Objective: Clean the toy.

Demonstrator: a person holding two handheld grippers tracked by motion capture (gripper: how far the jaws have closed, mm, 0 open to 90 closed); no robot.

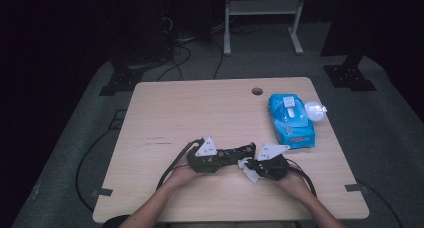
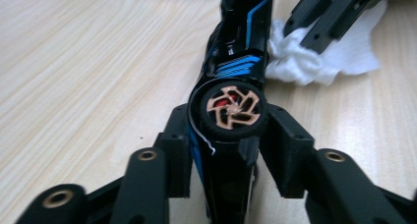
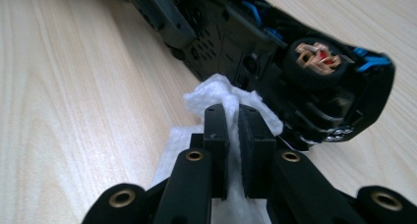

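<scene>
While the left hand-held gripper [image 2: 227,150] clamps the toy car [image 2: 236,62] tilted above the surface [image 1: 200,108], the right hand-held gripper [image 3: 235,121], clamped on a wipe [image 3: 211,94], touches its underside; wiping looks underway, not finished.

A recording room or lab, by the look of it — one bare wooden table [image 1: 210,108] stands on grey carpet [image 1: 380,133] with darkness all round. Black cables [image 1: 177,55] snake across the floor, black stand bases [image 1: 348,74] sit at the corners, and a white metal frame [image 1: 262,10] stands behind — nothing homely.
</scene>
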